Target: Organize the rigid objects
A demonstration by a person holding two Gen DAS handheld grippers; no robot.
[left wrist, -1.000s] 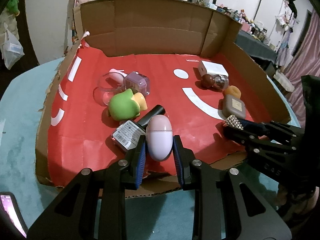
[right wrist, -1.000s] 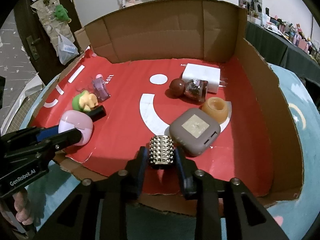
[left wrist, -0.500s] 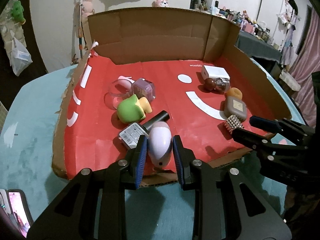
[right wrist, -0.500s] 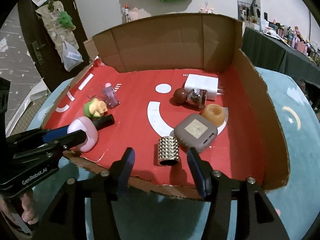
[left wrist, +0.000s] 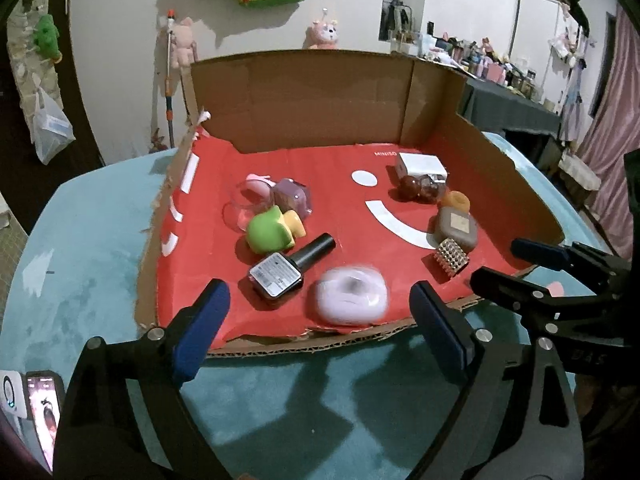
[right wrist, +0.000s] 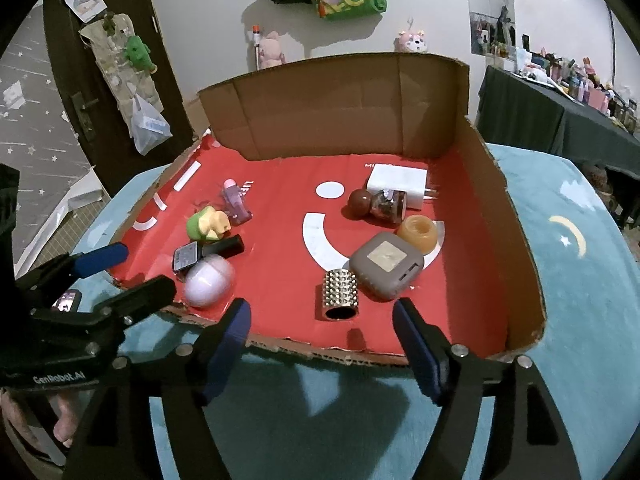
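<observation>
A red-lined cardboard tray (left wrist: pixel 332 208) (right wrist: pixel 280 184) lies on a teal cloth. A pale pink egg-shaped case (left wrist: pixel 350 295) (right wrist: pixel 209 281) rests near its front edge, blurred in the left wrist view. My left gripper (left wrist: pixel 320 316) is open and empty just in front of it, outside the tray. A gold studded cylinder (right wrist: pixel 340 295) (left wrist: pixel 451 257) lies at the front right. My right gripper (right wrist: pixel 322 332) is open and empty before it.
The tray also holds a black nail polish bottle (left wrist: pixel 290 266), a green toy (left wrist: pixel 269 233), a purple cube (left wrist: pixel 292 196), a grey square case (right wrist: pixel 386 266), an orange ring (right wrist: pixel 418 232), a brown bottle (right wrist: pixel 378 203) and a white charger (right wrist: pixel 398 184). A phone (left wrist: pixel 42 412) lies at left.
My left gripper opened, let go of the pink egg case and drew back; the case is settling on the tray. My right gripper opened wider and backed away from the studded cylinder.
</observation>
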